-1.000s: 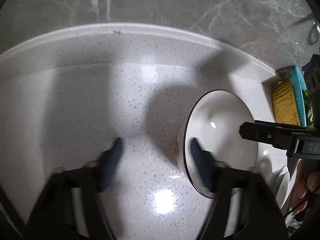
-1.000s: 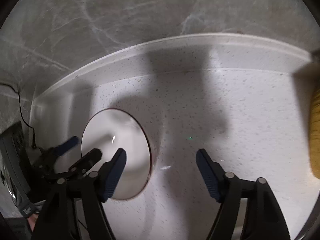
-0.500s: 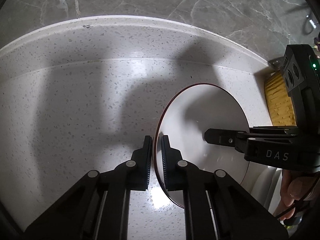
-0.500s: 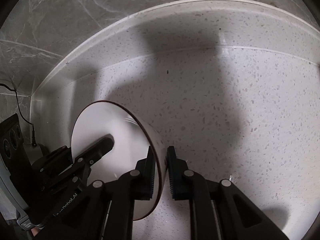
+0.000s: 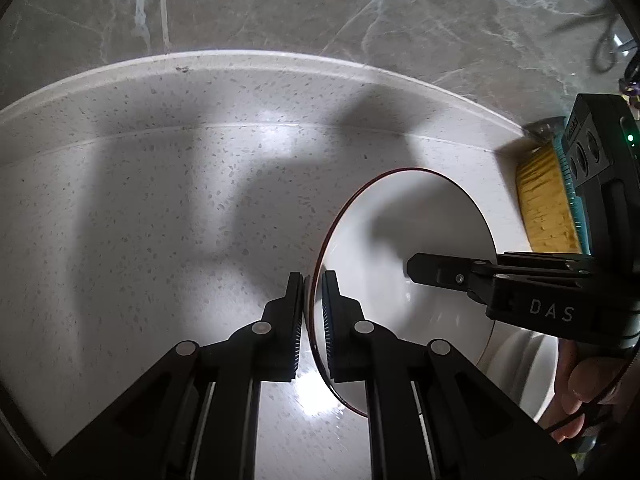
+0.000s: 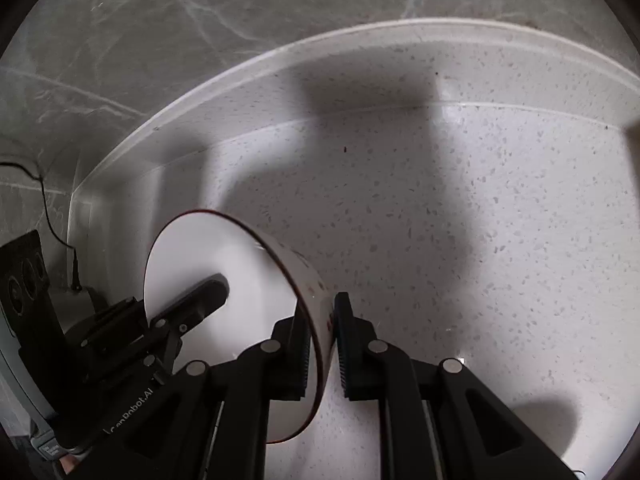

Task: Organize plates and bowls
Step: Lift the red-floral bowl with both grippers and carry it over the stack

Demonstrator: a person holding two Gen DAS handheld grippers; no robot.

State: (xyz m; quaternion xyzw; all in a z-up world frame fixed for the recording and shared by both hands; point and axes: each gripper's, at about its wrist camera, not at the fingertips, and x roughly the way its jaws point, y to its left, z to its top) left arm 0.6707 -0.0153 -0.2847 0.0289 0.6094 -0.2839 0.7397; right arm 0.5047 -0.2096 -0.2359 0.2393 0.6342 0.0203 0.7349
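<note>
A white bowl [image 5: 412, 232] with a dark red rim is held between both grippers above the speckled counter [image 5: 160, 220]. My left gripper [image 5: 312, 280] is shut on the bowl's left rim, one pad inside and one outside. A finger [image 5: 440, 274] of the right gripper reaches into the bowl from the right. In the right wrist view the bowl [image 6: 224, 264] is tilted, its outer wall showing small red marks. There my right gripper [image 6: 322, 308] is shut on the near rim, and a finger [image 6: 196, 304] of the left gripper lies inside the bowl.
A yellow sponge with a teal edge [image 5: 540, 204] lies at the counter's right end. Another white dish [image 5: 520, 364] sits below the bowl beside a person's hand [image 5: 580, 392]. A raised ledge [image 5: 240, 64] and a grey marble wall [image 5: 360, 8] bound the back. A cable [image 6: 48, 208] hangs at left.
Both grippers went from wide open to shut on opposite sides of the bowl's rim. The bowl has since tilted a little, and more of its outer wall shows in the right view.
</note>
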